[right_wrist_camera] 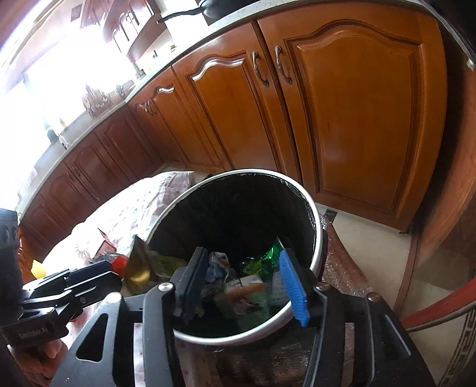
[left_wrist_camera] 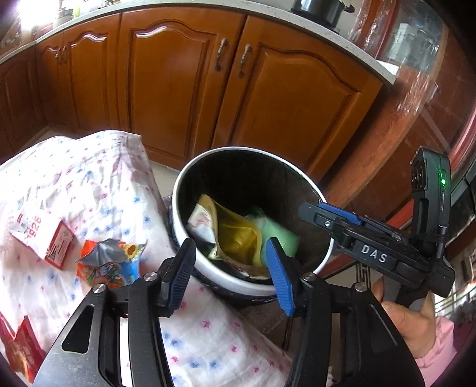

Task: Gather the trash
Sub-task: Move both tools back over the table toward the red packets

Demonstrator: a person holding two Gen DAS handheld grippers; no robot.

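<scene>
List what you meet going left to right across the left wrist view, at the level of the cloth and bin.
Red and white carton → torn colourful wrapper on the floral cloth → trash bin with the yellow bag inside → right gripper, off to the bin's right.

A home kitchen: wooden cabinets (left_wrist_camera: pixel 184 89), countertop (left_wrist_camera: pixel 184 7), pot (left_wrist_camera: pixel 321 9).

Orange-brown wooden cabinets (left_wrist_camera: pixel 184 86) with arched door panels and metal handles (right_wrist_camera: pixel 260 69) run beneath a pale countertop (left_wrist_camera: pixel 383 67); pale floor tiles (right_wrist_camera: pixel 372 235) lie below, and bright daylight floods a window (right_wrist_camera: pixel 59 59).
</scene>
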